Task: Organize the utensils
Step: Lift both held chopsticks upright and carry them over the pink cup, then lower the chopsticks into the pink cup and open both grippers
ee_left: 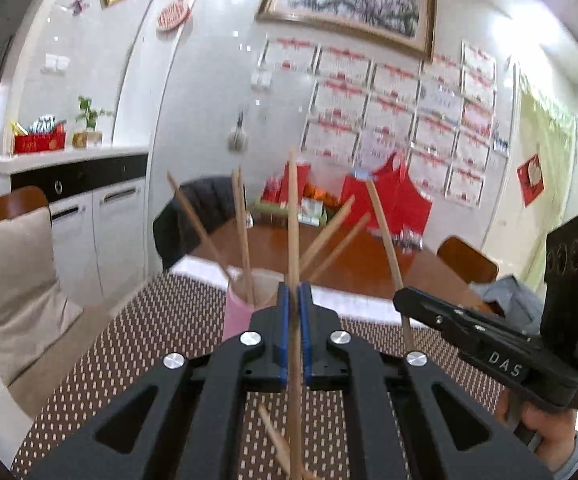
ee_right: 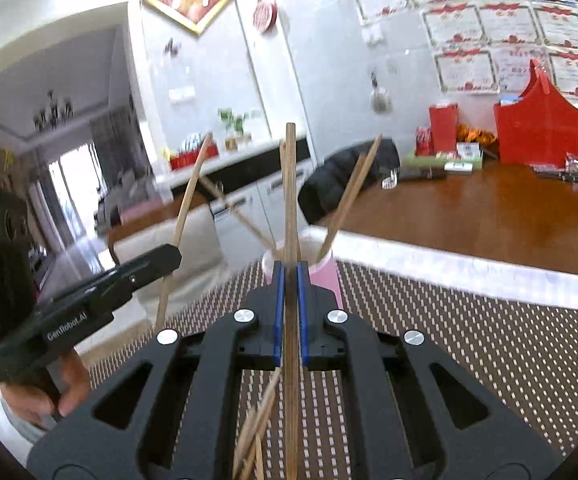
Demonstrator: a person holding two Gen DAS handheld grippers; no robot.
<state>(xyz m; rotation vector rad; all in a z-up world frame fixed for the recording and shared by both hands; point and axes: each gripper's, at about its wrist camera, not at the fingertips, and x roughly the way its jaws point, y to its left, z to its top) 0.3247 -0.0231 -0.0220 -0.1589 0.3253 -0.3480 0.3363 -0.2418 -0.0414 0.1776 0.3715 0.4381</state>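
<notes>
My left gripper [ee_left: 294, 290] is shut on a wooden chopstick [ee_left: 292, 208] that stands upright between its blue pads. Just behind it is a pink cup [ee_left: 236, 312] with several chopsticks fanned out of it. My right gripper [ee_left: 403, 300] comes in from the right, shut on another chopstick [ee_left: 383, 228] that tilts left. In the right wrist view, the right gripper [ee_right: 290, 269] clamps its upright chopstick [ee_right: 290, 184] in front of the pink cup [ee_right: 326, 276]. The left gripper [ee_right: 171, 255] holds its chopstick [ee_right: 187, 204] at the left. Loose chopsticks [ee_right: 257, 428] lie on the mat below.
A brown dotted placemat [ee_right: 449, 340] covers the near end of the wooden table [ee_right: 469, 208]. A red bag [ee_right: 541, 136] and small boxes stand at the far end. A chair with a black jacket [ee_left: 193, 216] and a cushioned chair [ee_left: 13, 280] flank the table.
</notes>
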